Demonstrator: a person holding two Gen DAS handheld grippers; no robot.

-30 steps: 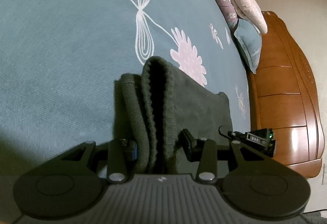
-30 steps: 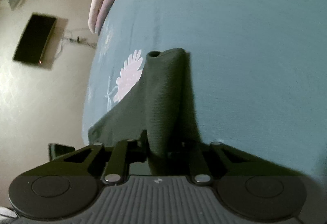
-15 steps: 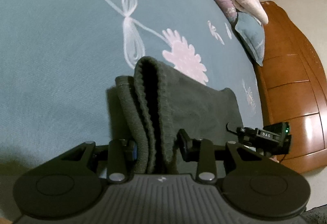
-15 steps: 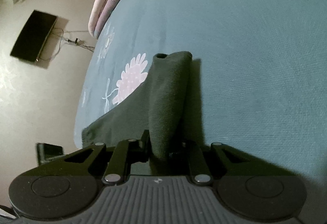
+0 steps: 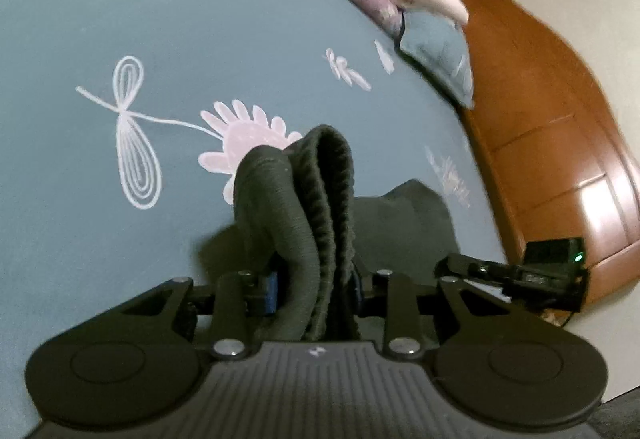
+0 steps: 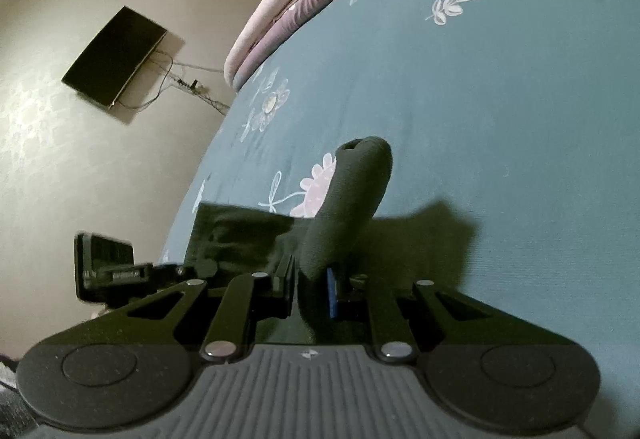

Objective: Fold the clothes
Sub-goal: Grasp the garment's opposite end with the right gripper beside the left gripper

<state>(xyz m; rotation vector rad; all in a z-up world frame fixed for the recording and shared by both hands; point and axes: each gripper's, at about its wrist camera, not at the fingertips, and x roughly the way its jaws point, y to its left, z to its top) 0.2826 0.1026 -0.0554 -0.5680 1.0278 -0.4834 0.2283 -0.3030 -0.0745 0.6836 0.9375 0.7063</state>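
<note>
Both grippers have risen since a second ago, so more of the flowered teal bedspread shows beyond them. The left gripper is pinching the ribbed hem of the dark olive knitted garment, and the right gripper is pinching a smooth corner of it; the rest trails on the bedspread. Done well, both corners travel level and taut, landing edge on edge. No readable writing shows; the small label on the opposite gripper is blurred.
</note>
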